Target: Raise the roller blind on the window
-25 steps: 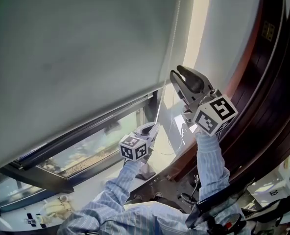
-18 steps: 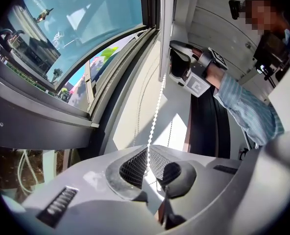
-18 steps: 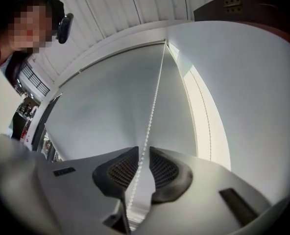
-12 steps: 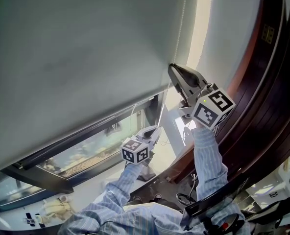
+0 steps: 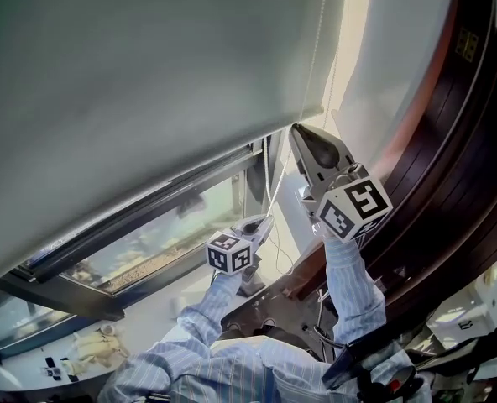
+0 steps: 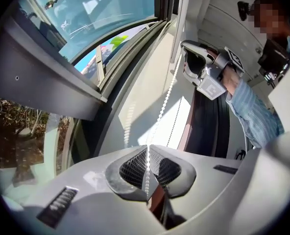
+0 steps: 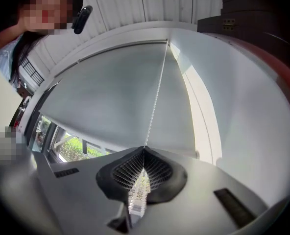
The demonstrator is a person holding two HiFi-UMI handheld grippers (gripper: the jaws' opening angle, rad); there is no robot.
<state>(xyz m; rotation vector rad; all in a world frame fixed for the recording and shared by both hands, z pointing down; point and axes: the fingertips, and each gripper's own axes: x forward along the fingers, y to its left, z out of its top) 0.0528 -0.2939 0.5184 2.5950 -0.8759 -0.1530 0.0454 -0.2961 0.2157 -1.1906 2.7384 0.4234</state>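
Your left gripper (image 6: 147, 148) and right gripper (image 7: 144, 148) are each closed tight on the bead chain (image 6: 165, 97). Jerking could slip beads; the faintly visible second strand might snag.

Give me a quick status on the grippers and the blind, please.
Left gripper shut on bead chain, low. Right gripper shut on it higher up. Roller blind partly raised, window glass showing below. Nothing in the way.

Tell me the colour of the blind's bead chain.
White. The bead chain shows best in the left gripper view.
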